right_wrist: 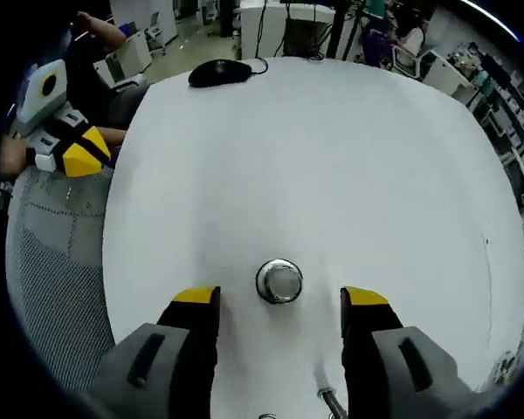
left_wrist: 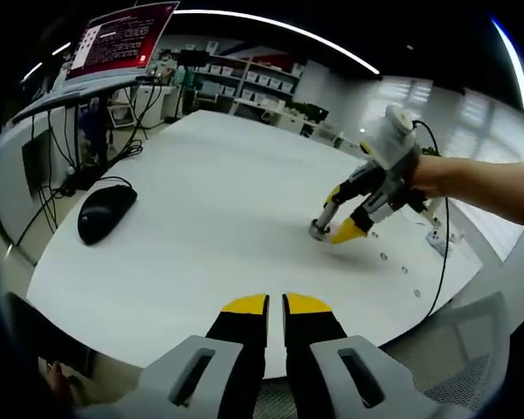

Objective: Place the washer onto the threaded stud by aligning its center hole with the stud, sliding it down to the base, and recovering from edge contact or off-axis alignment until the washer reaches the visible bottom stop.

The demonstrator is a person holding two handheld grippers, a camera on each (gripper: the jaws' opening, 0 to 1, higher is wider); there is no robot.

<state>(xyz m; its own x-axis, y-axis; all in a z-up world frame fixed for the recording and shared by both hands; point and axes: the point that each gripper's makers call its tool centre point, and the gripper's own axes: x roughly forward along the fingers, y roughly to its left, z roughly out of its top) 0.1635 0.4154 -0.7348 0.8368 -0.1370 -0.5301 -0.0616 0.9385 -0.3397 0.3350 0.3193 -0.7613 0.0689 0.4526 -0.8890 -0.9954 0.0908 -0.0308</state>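
Right gripper view: the right gripper [right_wrist: 279, 301] has its fingers spread wide on either side of the washer [right_wrist: 279, 281], which lies flat on the white desk [right_wrist: 332, 157]. Shiny metal, thin and stiff, it looks light and likely slippery; pinch it across its outer rim. Farther off, the left gripper [left_wrist: 275, 303] has its fingers nearly closed on nothing.

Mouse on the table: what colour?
Black mouse; clearest in the left gripper view, lying on the white table.
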